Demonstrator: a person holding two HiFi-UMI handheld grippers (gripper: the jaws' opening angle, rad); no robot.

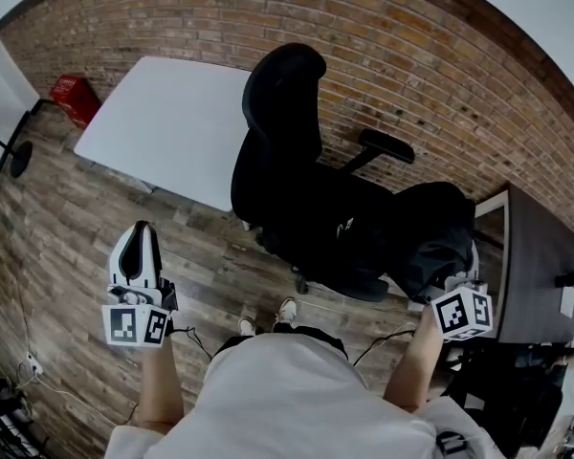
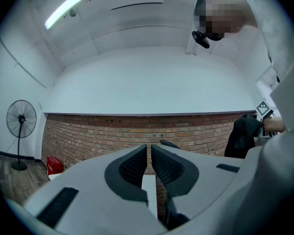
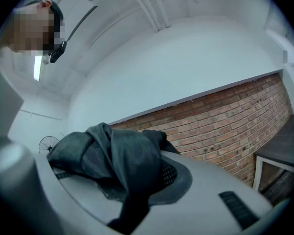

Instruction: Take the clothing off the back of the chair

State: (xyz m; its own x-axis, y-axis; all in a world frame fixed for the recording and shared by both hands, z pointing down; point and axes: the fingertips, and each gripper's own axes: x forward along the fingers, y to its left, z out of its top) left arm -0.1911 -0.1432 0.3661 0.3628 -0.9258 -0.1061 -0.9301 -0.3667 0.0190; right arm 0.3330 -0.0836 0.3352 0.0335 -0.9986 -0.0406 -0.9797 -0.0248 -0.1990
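The black office chair (image 1: 282, 142) stands in the middle of the head view, its back toward the white table. A dark garment (image 1: 430, 232) bunches to the right of the seat, below the armrest; where it ends against the black seat I cannot tell. My right gripper (image 1: 459, 290) is shut on it, fingertips buried in cloth. In the right gripper view the garment (image 3: 112, 155) drapes over the right gripper (image 3: 137, 173) and hides one jaw. My left gripper (image 1: 139, 237) hovers left of the chair; the left gripper (image 2: 150, 153) is shut and holds nothing.
A white table (image 1: 163, 122) stands against the brick wall behind the chair, a red box (image 1: 75, 96) at its left end. A floor fan (image 2: 20, 119) is at the far left. A dark desk (image 1: 536, 256) sits close on the right. Cables lie on the wood floor (image 1: 77, 218).
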